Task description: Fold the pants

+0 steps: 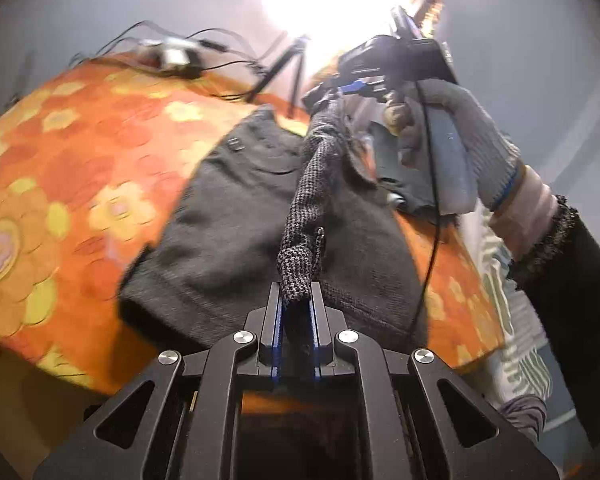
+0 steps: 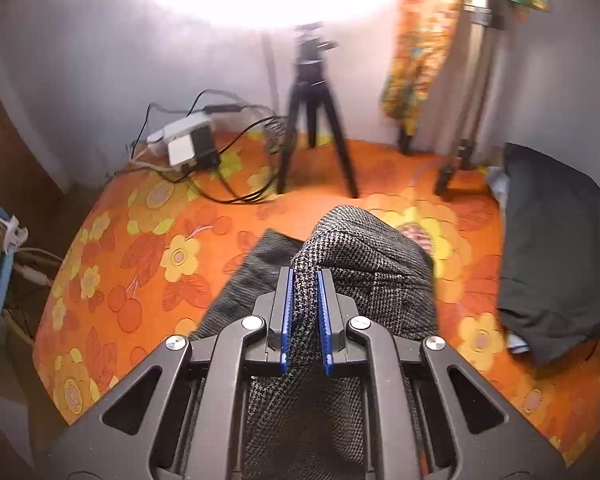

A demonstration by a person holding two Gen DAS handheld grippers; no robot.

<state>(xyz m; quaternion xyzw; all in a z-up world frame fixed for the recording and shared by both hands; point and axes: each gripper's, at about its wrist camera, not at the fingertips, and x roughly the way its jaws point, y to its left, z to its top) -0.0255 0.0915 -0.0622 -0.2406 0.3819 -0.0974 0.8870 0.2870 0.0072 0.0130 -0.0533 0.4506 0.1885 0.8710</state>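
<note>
Here, left gripper (image 1: 296, 300) and right gripper (image 2: 305, 292) both clamped on raised pants (image 2: 364, 248) edge, bare orange floral cloth (image 2: 140, 240) at left of frame, tripod (image 2: 312, 120) upper centre.

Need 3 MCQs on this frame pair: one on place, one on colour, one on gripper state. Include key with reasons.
1. Where does the black tripod stand?
A. on the floral sheet, near the far wall
B. on top of the pants
C. in the person's gloved hand

2. What is the main colour of the floral sheet?
A. blue
B. orange
C. white

3. What is the state of the right gripper?
A. open above the bare sheet
B. shut on the pants
C. shut on a cable

Key:
1 A: its legs rest on the sheet close to the wall, beyond the pants.
2 B: the cloth is orange with yellow flowers.
3 B: in the right wrist view the checked fabric is pinched between the blue pads; the left gripper clamps the same garment likewise.
</note>
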